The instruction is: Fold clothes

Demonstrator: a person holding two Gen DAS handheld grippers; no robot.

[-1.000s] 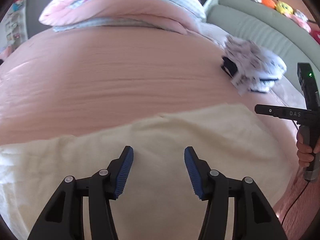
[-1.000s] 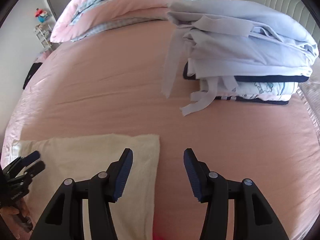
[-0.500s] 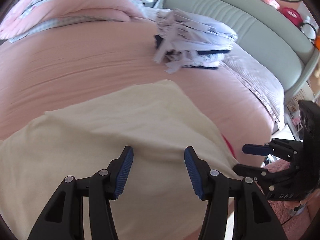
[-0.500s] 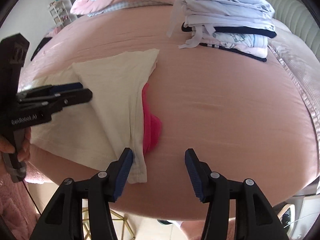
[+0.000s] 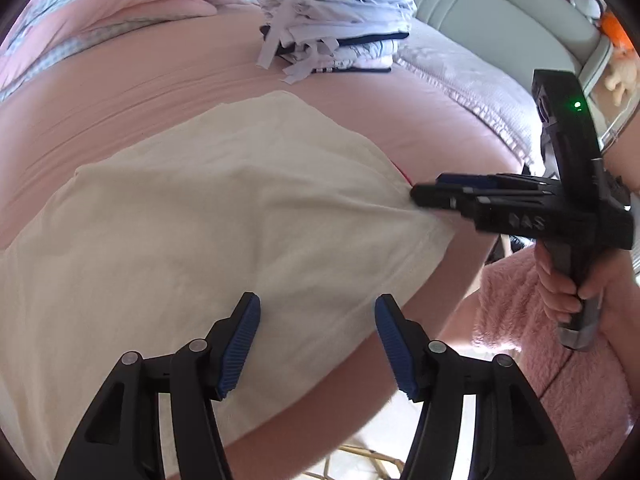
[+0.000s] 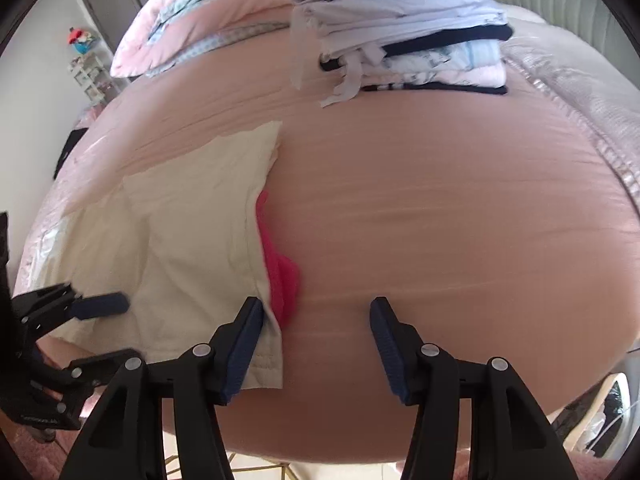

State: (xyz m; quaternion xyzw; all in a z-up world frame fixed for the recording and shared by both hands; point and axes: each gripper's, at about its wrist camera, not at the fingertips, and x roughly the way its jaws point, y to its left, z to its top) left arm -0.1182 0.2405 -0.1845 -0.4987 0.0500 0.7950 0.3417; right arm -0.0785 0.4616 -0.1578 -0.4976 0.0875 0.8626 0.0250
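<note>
A cream garment [image 5: 208,216] lies flat on the pink bed sheet [image 5: 120,96], reaching the bed's near edge. A bright pink piece of cloth [image 6: 282,276] peeks out from under its right edge. My left gripper [image 5: 318,304] hovers over the garment's near right part. Its jaws are opening, with nothing pressed between them. My right gripper [image 6: 316,306] is open at the garment's right corner, its left finger over the hem [image 6: 272,356]. The left wrist view has the right gripper [image 5: 430,188] side-on at that edge. The left gripper [image 6: 116,330] is in the right wrist view too.
A stack of folded clothes [image 6: 408,32] with loose straps sits further back on the bed. Pink and blue bedding [image 5: 120,12] is piled at the far side. A grey padded headboard [image 5: 480,12] runs along the right. A fluffy pink rug [image 5: 540,360] lies beside the bed.
Both grippers have swung from the middle of the bed to the garment's near right corner. The left jaws stand a little wider. The pink cloth under the garment has come into view.
</note>
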